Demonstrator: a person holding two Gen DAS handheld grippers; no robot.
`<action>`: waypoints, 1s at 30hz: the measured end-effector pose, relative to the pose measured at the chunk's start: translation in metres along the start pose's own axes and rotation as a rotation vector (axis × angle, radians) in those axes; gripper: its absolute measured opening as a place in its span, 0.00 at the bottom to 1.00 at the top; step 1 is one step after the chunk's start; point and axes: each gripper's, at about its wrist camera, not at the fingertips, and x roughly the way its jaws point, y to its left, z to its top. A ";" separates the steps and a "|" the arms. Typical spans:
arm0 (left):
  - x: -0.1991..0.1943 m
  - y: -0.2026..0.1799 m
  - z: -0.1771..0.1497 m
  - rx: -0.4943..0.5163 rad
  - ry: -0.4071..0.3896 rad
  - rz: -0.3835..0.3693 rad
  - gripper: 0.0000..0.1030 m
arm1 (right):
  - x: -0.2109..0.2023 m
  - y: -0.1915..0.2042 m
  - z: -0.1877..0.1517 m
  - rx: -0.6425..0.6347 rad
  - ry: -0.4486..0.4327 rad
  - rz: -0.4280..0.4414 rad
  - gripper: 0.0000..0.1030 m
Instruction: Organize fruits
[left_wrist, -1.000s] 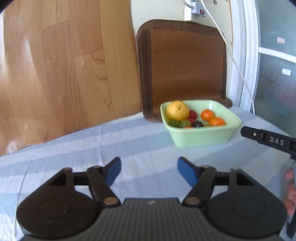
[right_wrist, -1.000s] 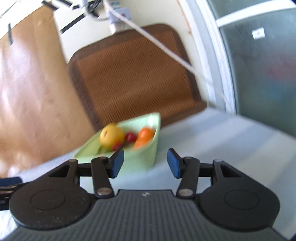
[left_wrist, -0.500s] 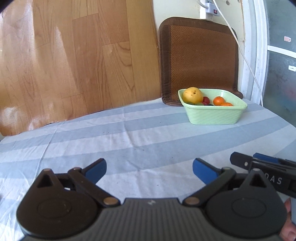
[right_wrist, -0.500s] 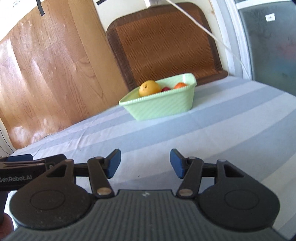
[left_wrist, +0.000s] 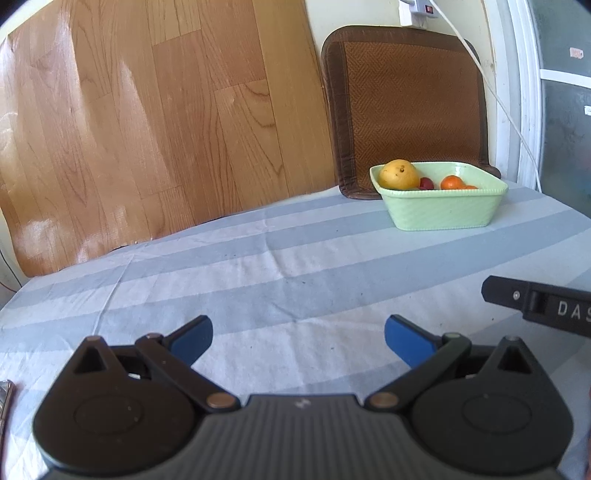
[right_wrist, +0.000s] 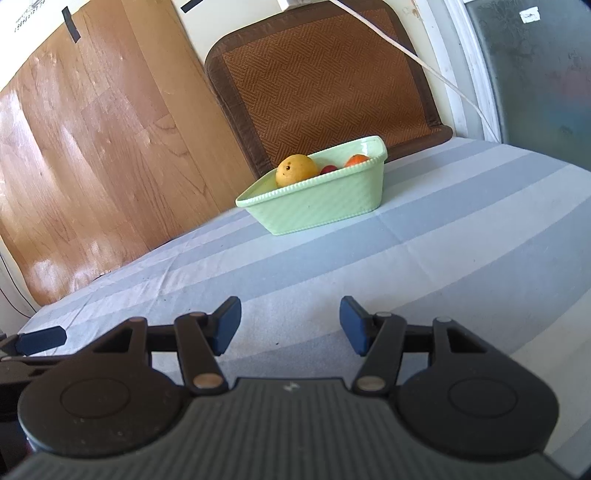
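A pale green bowl (left_wrist: 443, 210) stands far back on the striped tablecloth; it also shows in the right wrist view (right_wrist: 317, 206). In it lie a yellow pear (left_wrist: 398, 174) (right_wrist: 296, 170), a red fruit (left_wrist: 426, 183) (right_wrist: 328, 169) and an orange fruit (left_wrist: 452, 182) (right_wrist: 356, 160). My left gripper (left_wrist: 298, 338) is open and empty, low over the cloth, well short of the bowl. My right gripper (right_wrist: 290, 325) is open and empty too. The right gripper's side (left_wrist: 539, 304) shows at the left view's right edge.
A brown woven mat (left_wrist: 406, 107) leans on the wall behind the bowl. A wood-pattern board (left_wrist: 147, 122) leans at the left. A white cable (left_wrist: 495, 92) hangs from a wall plug. A window frame (left_wrist: 524, 92) is at the right. The striped cloth (left_wrist: 295, 266) covers the table.
Both grippers have drawn back from the bowl, which now looks farther off. The left jaws opened wider. Nothing was picked up.
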 end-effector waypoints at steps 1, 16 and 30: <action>0.000 0.000 -0.001 0.002 0.001 0.005 1.00 | 0.000 0.000 0.000 0.001 0.002 0.001 0.60; 0.010 -0.002 -0.006 -0.007 0.035 0.008 1.00 | 0.000 0.001 0.001 -0.005 0.004 0.006 0.61; 0.014 -0.003 -0.009 0.004 0.021 0.023 1.00 | 0.001 0.000 0.001 0.001 0.007 0.012 0.62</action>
